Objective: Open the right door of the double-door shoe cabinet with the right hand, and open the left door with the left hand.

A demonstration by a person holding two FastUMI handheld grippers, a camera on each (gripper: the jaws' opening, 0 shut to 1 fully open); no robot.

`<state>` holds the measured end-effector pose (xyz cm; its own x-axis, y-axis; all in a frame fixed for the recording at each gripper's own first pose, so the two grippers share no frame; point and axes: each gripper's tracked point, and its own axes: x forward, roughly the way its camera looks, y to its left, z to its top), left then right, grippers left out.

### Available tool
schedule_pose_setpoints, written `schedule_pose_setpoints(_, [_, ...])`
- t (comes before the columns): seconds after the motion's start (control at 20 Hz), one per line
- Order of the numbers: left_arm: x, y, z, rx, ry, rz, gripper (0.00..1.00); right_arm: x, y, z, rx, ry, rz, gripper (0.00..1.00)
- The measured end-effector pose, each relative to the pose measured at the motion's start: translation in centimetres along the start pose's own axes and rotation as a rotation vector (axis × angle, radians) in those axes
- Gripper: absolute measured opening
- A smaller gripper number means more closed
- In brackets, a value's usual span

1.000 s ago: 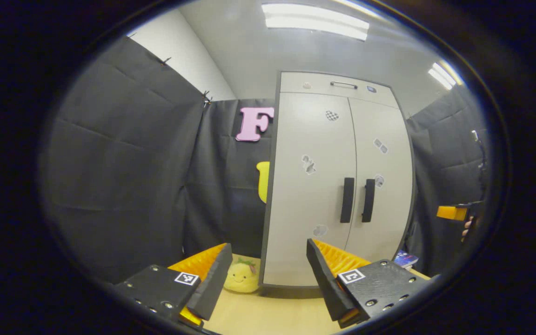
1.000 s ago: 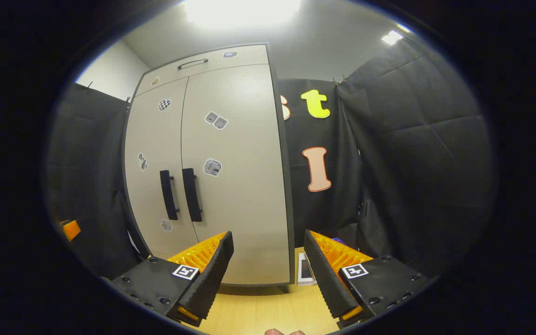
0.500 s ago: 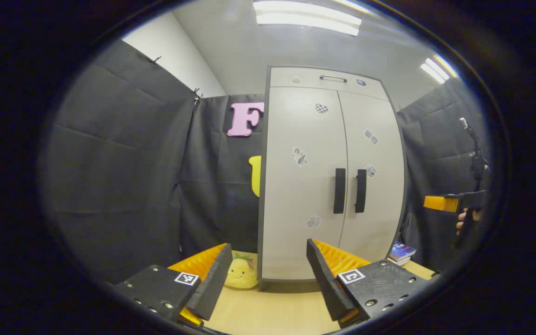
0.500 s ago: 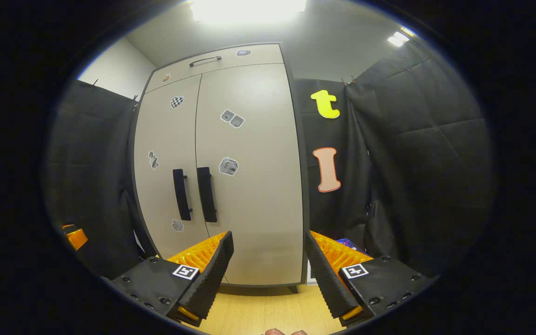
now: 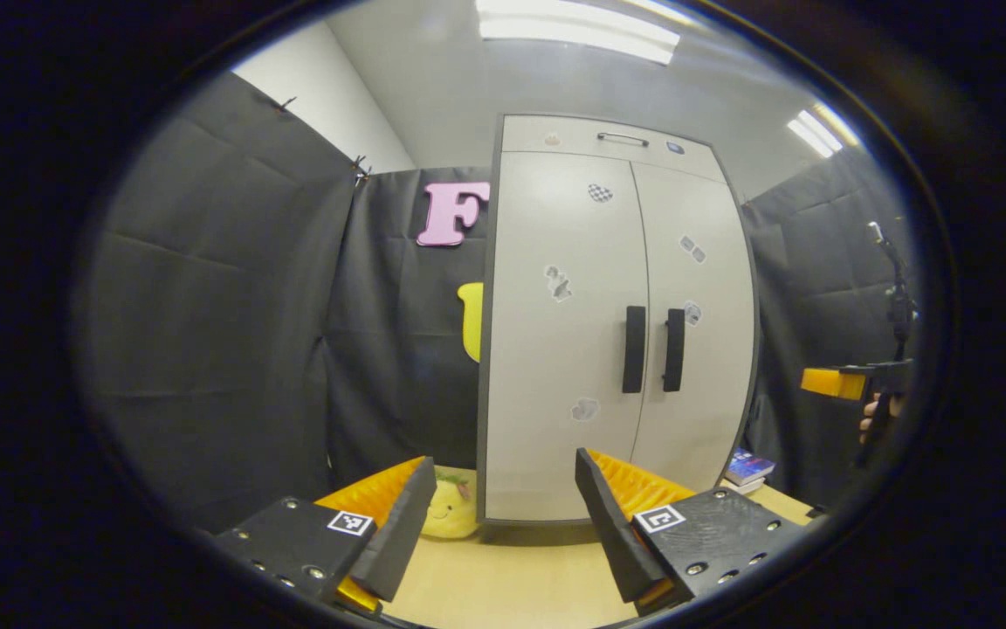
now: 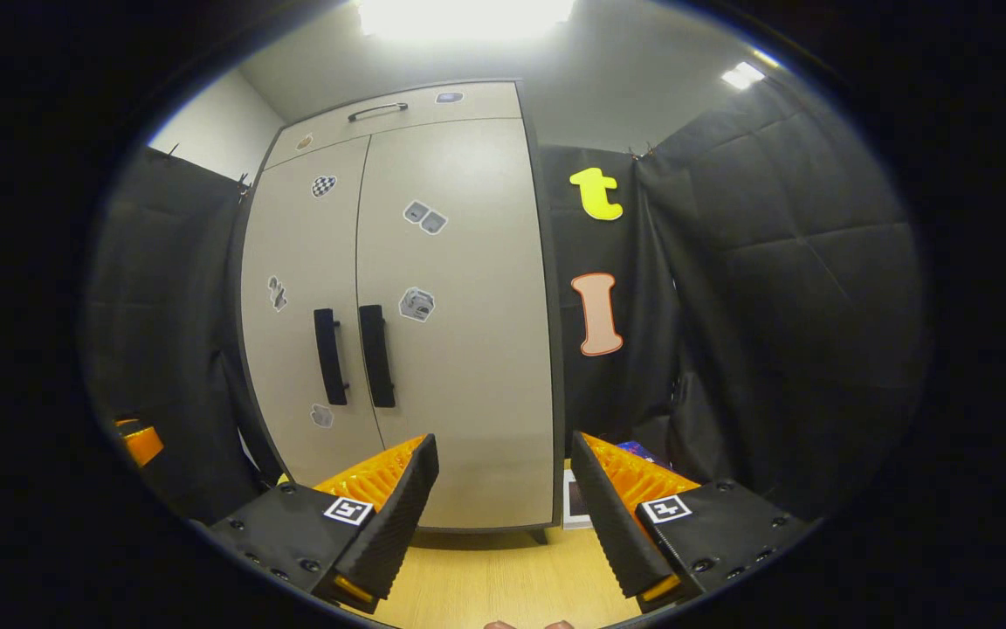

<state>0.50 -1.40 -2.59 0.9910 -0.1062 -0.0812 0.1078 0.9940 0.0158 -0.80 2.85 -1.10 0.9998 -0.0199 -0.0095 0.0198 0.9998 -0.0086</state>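
Both doors shut. Right gripper [image 6: 503,507] and left gripper [image 5: 503,515] jaws apart, empty. Rigid hinged panels, probably light; pinch right handle [image 6: 376,355] at 10 o'clock, left handle [image 5: 634,349] at 1 o'clock.

The left gripper [image 5: 503,515] is level, its fingers spread wide with nothing between them. The right gripper [image 6: 503,511] is likewise wide apart and empty; in the left gripper view a hand [image 5: 871,418] holds it at the far right.
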Motion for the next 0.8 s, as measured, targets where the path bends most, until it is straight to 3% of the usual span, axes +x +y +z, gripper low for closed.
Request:
schedule_pose_setpoints(0.15, [0.5,-0.3,-0.1,-0.003,-0.002,-0.011,0.93,0.4,0.4,0.5,-0.003,0.000,0.004,0.92])
schedule_pose_setpoints(0.3, [0.9,-0.3,-0.1,0.015,-0.005,-0.023,0.92,1.2,1.1,1.4,0.008,-0.009,0.017,0.95])
schedule_pose_setpoints(0.55, [2.0,-0.3,-0.2,-0.016,0.000,-0.044,0.94,3.7,3.1,5.2,0.030,-0.051,0.070,0.92])
schedule_pose_setpoints(0.6, [2.3,-0.3,-0.2,-0.016,0.001,-0.044,0.94,4.3,3.6,6.0,0.036,-0.057,0.078,0.96])
schedule_pose_setpoints(0.65, [2.5,-0.1,-0.1,-0.011,0.000,-0.044,0.93,5.0,4.2,6.6,0.045,-0.060,0.089,0.92])
schedule_pose_setpoints(0.7, [2.6,0.1,-0.1,-0.006,-0.002,-0.044,0.92,5.6,5.0,7.2,0.050,-0.065,0.101,0.96])
schedule_pose_setpoints(0.75, [2.8,0.3,-0.2,-0.003,0.001,-0.043,0.93,6.3,5.6,7.8,0.046,-0.072,0.107,0.92])
schedule_pose_setpoints(0.8, [2.8,0.6,-0.3,-0.002,0.004,-0.043,0.93,6.9,6.3,8.4,0.038,-0.077,0.114,0.97])
